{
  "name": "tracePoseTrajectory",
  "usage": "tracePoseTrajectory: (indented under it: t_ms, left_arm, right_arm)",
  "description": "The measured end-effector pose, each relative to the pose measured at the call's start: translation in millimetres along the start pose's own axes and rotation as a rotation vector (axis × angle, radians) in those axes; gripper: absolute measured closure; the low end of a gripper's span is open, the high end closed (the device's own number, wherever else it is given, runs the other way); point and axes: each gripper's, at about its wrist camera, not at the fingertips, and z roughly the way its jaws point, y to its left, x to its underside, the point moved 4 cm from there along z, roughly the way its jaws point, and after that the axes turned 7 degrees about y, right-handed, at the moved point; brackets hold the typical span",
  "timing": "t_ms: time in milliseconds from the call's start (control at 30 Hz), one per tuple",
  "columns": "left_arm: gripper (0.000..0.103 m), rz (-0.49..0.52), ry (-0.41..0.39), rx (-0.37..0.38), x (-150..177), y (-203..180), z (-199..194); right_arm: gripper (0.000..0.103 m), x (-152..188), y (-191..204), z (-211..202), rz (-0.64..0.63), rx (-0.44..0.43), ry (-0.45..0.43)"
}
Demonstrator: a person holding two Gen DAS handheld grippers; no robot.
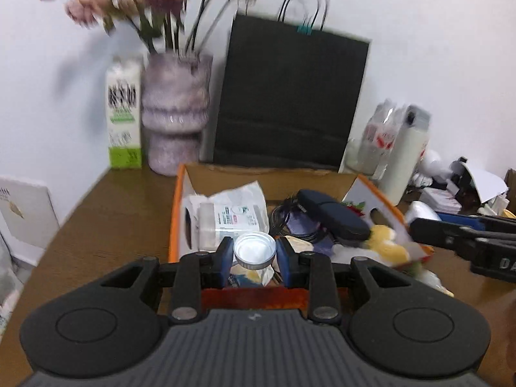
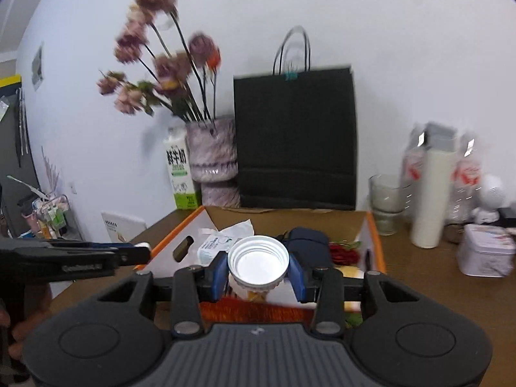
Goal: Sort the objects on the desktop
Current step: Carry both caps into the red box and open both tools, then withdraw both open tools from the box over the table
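**Left wrist view: both grippers carry a lid over the box**

Left wrist view shows me my left gripper [image 1: 254,253] clamped on a small silver lid [image 1: 254,251], its blue pads pressing the rim from both sides, hollow side facing the camera. It hangs over the near end of an orange-edged cardboard box [image 1: 175,213] on the brown surface [image 1: 106,219]. Inside the box I see a white packet [image 1: 233,216], a dark blue case [image 1: 332,214], coiled black cable [image 1: 283,217] and something yellow [image 1: 385,242] at the right wall.

Through the right wrist camera, my right gripper [image 2: 258,269] grips a larger white lid [image 2: 258,261] with threaded inner rings, also above the box's near end. The left gripper's dark body enters that view from the left edge.

Behind the box stand a black paper bag [image 1: 290,96], a mottled vase [image 1: 175,109] of pink flowers and a milk carton [image 1: 124,113]. To the right sit a glass [image 2: 385,200], a stack of white cups [image 2: 432,193] and a small tin [image 2: 487,251].
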Motion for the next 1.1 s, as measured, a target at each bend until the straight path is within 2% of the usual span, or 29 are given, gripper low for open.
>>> tracePoseTrajectory:
  t_ms: [133,233,333,367,433,467,500,533,567,600,633,700,833,967,1100]
  left_arm:
    - [0.073,-0.01,0.08,0.033,-4.8,9.9,31.8]
    - [0.073,0.054,0.138,0.051,-3.5,8.4,50.4]
    - [0.073,0.041,0.186,0.069,-3.1,10.1,68.3]
    - [0.067,0.034,0.207,0.066,-2.1,12.0,72.7]
    - [0.068,0.027,0.216,0.075,-0.3,16.1,74.8]
    - [0.063,0.033,0.218,0.081,-0.8,16.9,73.0]
    - [0.057,0.035,0.22,0.075,-1.8,18.3,68.9]
    - [0.041,0.019,0.21,0.064,-3.3,21.4,64.9]
    - [0.032,-0.008,0.196,0.067,-5.0,24.6,60.0]
    - [0.031,-0.036,0.189,0.088,-5.1,26.6,54.6]
    - [0.031,-0.058,0.192,0.107,-3.8,26.8,48.6]
    - [0.026,-0.072,0.19,0.08,0.5,21.4,35.3]
    - [0.001,-0.037,0.084,0.014,23.4,-2.8,-3.6]
    - [0.0,0.108,0.032,-0.021,54.4,-34.3,-35.5]
    - [0.0,0.12,-0.03,-0.056,101.1,-50.0,-65.3]
  right_arm:
    - [0.064,-18.6,-4.5,63.3,0.008,-0.027,0.1]
    - [0.064,-15.5,-2.2,99.2,0.015,-0.067,0.182]
    - [0.064,-9.1,-3.5,125.1,0.054,-0.095,0.242]
    - [0.064,-5.2,-3.7,134.0,0.079,-0.12,0.278]
    - [0.063,5.0,1.2,147.7,0.097,-0.187,0.352]
    - [0.063,8.4,2.8,150.0,0.1,-0.193,0.365]
    - [0.057,10.2,3.3,149.8,0.101,-0.184,0.36]
    - [0.049,10.1,2.6,148.2,0.101,-0.171,0.352]
    - [0.045,8.8,0.1,142.8,0.11,-0.157,0.335]
    - [0.038,6.8,-2.9,137.9,0.122,-0.152,0.318]
    - [0.037,3.2,-6.8,130.2,0.137,-0.146,0.299]
    - [0.036,-4.6,-12.5,114.3,0.135,-0.093,0.265]
    - [0.02,-3.9,-15.3,70.0,0.074,0.056,0.178]
    - [0.02,23.7,-7.5,29.4,0.014,0.134,0.13]
    - [0.017,61.7,2.9,-10.6,-0.042,0.206,0.112]
